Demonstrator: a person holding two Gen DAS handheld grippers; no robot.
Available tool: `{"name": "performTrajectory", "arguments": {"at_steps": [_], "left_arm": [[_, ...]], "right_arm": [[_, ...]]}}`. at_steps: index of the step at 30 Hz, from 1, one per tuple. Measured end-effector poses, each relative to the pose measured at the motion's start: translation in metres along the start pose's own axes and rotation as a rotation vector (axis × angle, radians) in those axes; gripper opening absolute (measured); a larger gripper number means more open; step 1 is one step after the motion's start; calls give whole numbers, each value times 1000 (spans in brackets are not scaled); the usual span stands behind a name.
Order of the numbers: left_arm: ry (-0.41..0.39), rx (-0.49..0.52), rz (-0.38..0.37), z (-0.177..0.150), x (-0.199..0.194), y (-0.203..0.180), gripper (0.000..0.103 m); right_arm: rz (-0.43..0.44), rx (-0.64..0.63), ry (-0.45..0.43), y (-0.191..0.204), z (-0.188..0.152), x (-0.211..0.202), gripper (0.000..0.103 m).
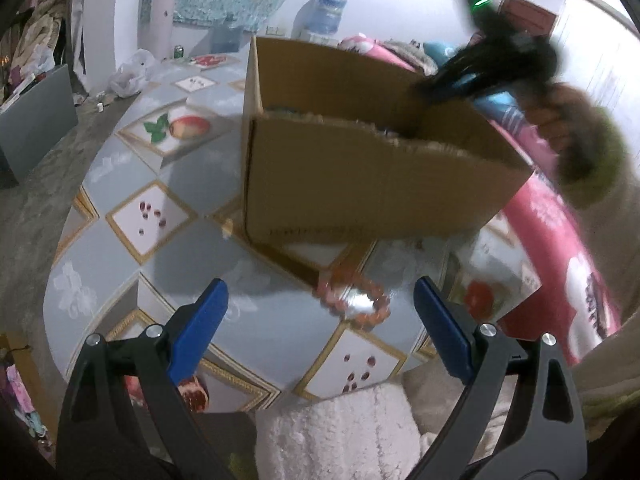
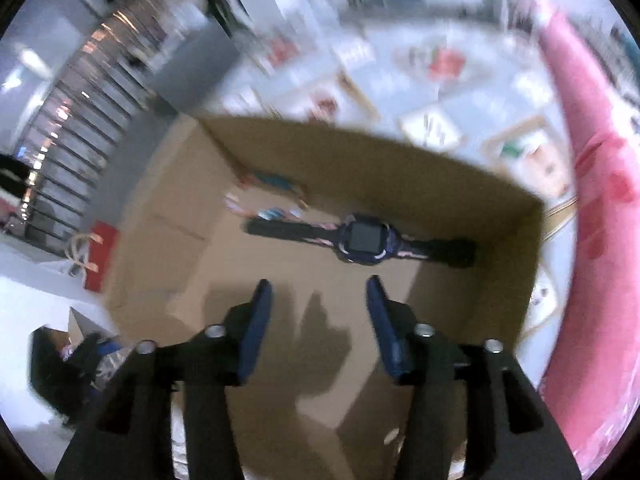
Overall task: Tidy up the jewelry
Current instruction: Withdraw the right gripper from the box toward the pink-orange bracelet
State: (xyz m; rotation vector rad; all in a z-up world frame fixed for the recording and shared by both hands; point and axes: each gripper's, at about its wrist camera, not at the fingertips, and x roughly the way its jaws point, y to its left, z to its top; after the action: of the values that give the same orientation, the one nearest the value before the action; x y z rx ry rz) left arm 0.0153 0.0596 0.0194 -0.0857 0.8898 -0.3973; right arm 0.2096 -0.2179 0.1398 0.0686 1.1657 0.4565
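Observation:
An orange beaded bracelet (image 1: 354,300) lies on the patterned tablecloth (image 1: 120,160) just in front of a cardboard box (image 1: 360,176). My left gripper (image 1: 320,300) hangs open above it, its blue fingers on either side of the bracelet and apart from it. In the right wrist view, a dark watch (image 2: 362,240) with a square face lies flat on the floor of the cardboard box (image 2: 180,200), with a few small colourful pieces (image 2: 272,184) behind it. My right gripper (image 2: 320,292) is open over the box with nothing between its fingers. From the left wrist view it shows blurred above the box's right corner (image 1: 480,76).
A hand in a green furry sleeve (image 1: 584,160) holds the right gripper. A pink blanket (image 1: 560,264) lies to the right of the table. A fluffy white cloth (image 1: 340,432) sits at the table's near edge. Bags and clutter (image 1: 128,72) stand at the far left.

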Motion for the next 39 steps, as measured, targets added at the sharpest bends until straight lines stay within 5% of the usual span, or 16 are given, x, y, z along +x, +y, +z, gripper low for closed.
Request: {"name": "performTrajectory", "arguments": {"at_steps": [2, 7, 13, 18, 25, 29, 31, 39], "left_arm": [[13, 8, 9, -4, 7, -2, 90], [37, 53, 37, -11, 19, -5, 90], [55, 44, 79, -4, 31, 1, 90], [43, -1, 137, 6, 36, 14, 90], [72, -110, 242, 14, 52, 40, 90], [92, -49, 323, 14, 61, 34, 90], [90, -12, 354, 12, 63, 30, 95], [92, -29, 365, 12, 63, 32, 96]], "right_arm": [[11, -53, -127, 13, -39, -44, 63], [33, -121, -282, 55, -151, -59, 82], [-22, 33, -231, 62, -234, 0, 85], [-90, 118, -200, 71, -258, 42, 85], [-261, 80, -220, 87, -257, 67, 86], [-357, 20, -230, 97, -261, 79, 90], [-374, 11, -239, 100, -263, 83, 97], [-394, -2, -285, 104, -263, 87, 97]]}}
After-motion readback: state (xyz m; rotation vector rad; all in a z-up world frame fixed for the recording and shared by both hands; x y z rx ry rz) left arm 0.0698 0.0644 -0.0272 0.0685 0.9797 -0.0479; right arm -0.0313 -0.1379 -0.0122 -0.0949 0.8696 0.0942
